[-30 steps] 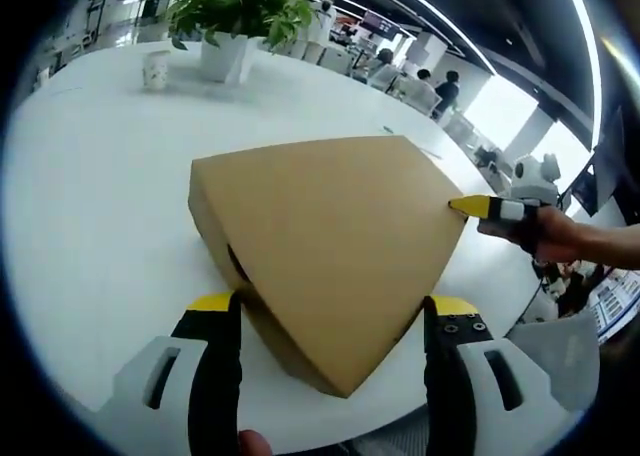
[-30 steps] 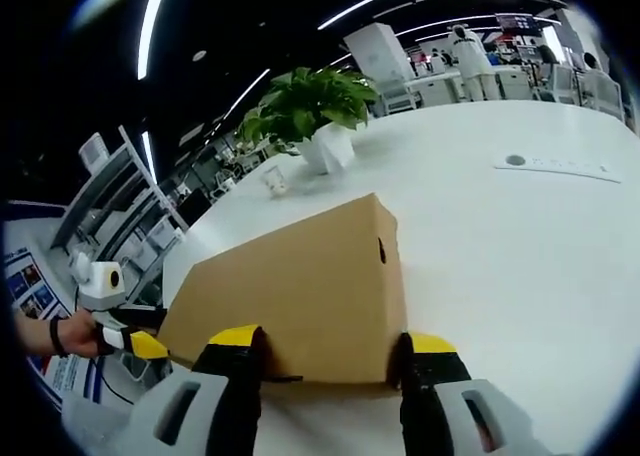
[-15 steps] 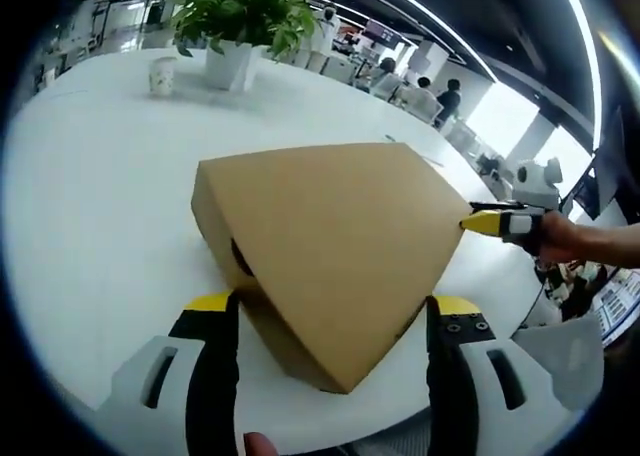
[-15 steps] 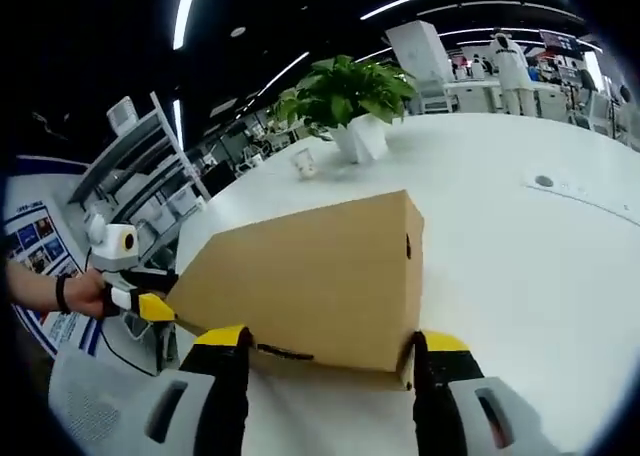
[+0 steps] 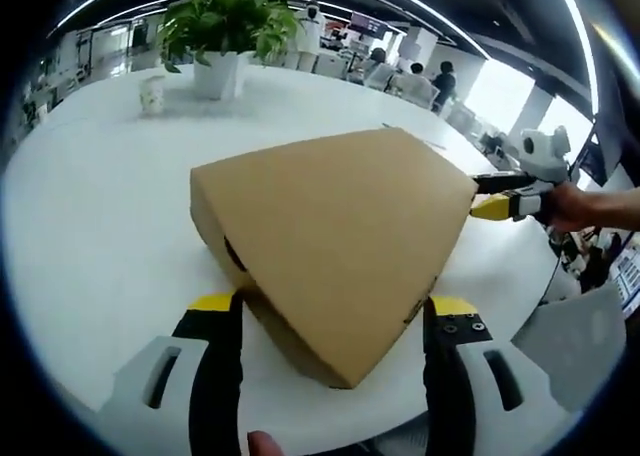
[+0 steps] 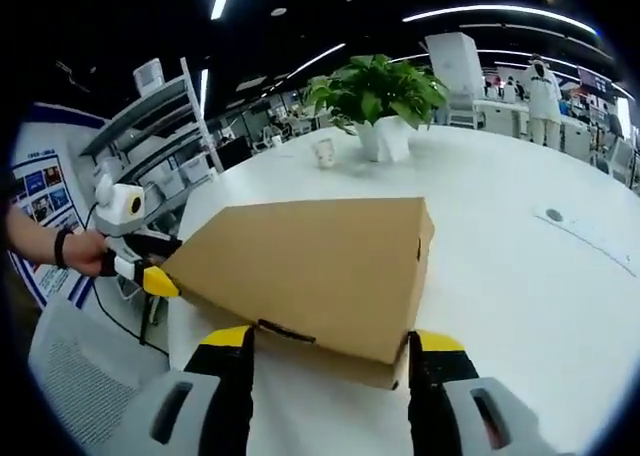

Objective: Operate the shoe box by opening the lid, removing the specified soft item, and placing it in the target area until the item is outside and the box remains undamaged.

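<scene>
While the shoe box (image 5: 335,236) lies closed between them, the left gripper (image 5: 330,311) and the right gripper (image 6: 328,341) both stand agape, gripping nothing.

Setting: large open-plan office or showroom-type hall. Evidence: broad white table (image 5: 90,236) with rounded edge; potted green plant (image 6: 380,91) in white pot and a small paper cup (image 6: 324,153) on it. Dark ceiling with long curved light strips (image 5: 590,46). Rows of desks and chairs (image 5: 385,74) in background, several people (image 5: 441,81) standing or seated there. Metal shelving rack (image 6: 165,136) at one side, wall poster (image 6: 35,191) with printed pictures beside it. Bright windows (image 5: 510,101) on far side.
</scene>
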Demonstrator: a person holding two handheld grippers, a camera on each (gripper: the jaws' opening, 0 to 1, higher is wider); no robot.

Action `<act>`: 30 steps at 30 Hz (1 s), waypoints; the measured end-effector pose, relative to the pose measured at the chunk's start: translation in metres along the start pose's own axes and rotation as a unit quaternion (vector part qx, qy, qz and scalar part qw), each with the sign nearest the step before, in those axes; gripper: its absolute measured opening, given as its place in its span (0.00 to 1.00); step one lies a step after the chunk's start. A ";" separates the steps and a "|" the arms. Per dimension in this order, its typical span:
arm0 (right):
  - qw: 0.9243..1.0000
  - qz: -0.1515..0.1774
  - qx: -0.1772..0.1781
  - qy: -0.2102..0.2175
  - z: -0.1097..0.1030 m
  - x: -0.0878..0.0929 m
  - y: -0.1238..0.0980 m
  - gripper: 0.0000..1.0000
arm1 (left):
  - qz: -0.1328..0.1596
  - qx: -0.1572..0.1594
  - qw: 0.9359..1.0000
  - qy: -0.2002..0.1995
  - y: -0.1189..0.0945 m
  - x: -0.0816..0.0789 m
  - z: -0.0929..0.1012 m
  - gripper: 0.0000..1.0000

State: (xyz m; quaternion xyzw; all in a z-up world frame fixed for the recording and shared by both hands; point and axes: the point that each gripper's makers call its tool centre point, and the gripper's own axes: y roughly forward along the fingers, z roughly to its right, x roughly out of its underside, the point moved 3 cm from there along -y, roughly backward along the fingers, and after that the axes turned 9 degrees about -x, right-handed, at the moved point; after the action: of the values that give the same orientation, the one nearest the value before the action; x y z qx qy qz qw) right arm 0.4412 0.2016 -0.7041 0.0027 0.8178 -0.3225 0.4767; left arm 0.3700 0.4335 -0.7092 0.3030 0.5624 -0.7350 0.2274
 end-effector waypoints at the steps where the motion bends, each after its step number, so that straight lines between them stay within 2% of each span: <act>1: 1.000 -0.001 0.004 -0.006 -0.001 0.000 0.001 0.60 | -0.001 -0.002 1.000 0.002 0.001 0.000 0.002 0.72; 4: 1.000 -0.002 0.008 -0.008 0.001 0.001 0.001 0.59 | 0.002 -0.011 1.000 0.002 0.001 0.001 -0.003 0.72; 19: 1.000 0.003 0.011 -0.002 -0.001 -0.002 -0.002 0.59 | 0.004 -0.008 1.000 -0.009 0.000 0.000 -0.002 0.72; 30: 0.999 0.027 0.019 0.003 -0.006 -0.012 -0.012 0.58 | 0.012 -0.004 1.000 -0.027 -0.009 -0.008 0.002 0.72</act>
State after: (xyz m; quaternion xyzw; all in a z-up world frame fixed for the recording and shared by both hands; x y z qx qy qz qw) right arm 0.4394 0.1994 -0.6863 0.0349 0.8127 -0.3250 0.4824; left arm 0.3691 0.4340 -0.6975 0.2892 0.5556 -0.7375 0.2525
